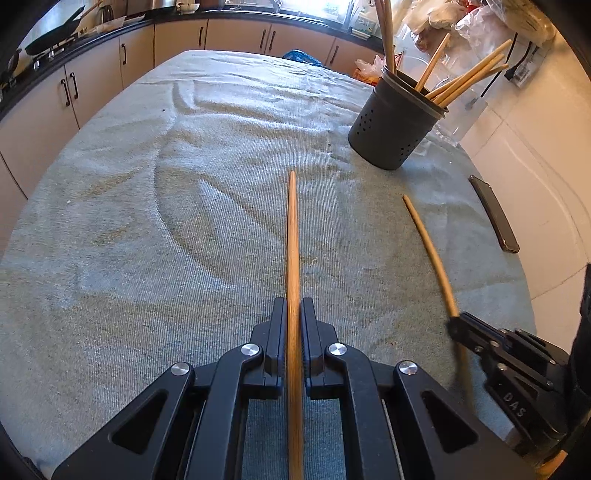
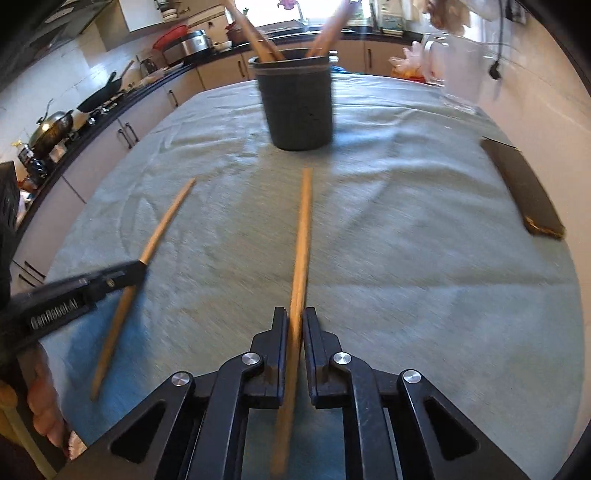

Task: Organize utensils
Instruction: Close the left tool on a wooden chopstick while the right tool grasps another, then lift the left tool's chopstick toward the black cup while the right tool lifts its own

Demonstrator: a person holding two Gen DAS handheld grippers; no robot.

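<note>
My left gripper (image 1: 293, 306) is shut on a wooden chopstick (image 1: 292, 236) that points forward above the green cloth. My right gripper (image 2: 295, 317) is shut on a second wooden chopstick (image 2: 303, 229) that points at the black perforated holder (image 2: 297, 107). The holder (image 1: 393, 122) stands at the far right in the left wrist view and holds several wooden chopsticks (image 1: 465, 79). Each gripper shows in the other's view: the right one (image 1: 456, 325) with its chopstick (image 1: 428, 247), the left one (image 2: 138, 267) with its chopstick (image 2: 166, 218).
A green cloth (image 1: 147, 221) covers the table. A dark phone (image 2: 524, 188) lies near the table's right edge, by the white wall. Clear containers and plastic bags (image 1: 443, 22) stand behind the holder. Kitchen counters with cabinets and pans (image 2: 55, 125) run along the left and back.
</note>
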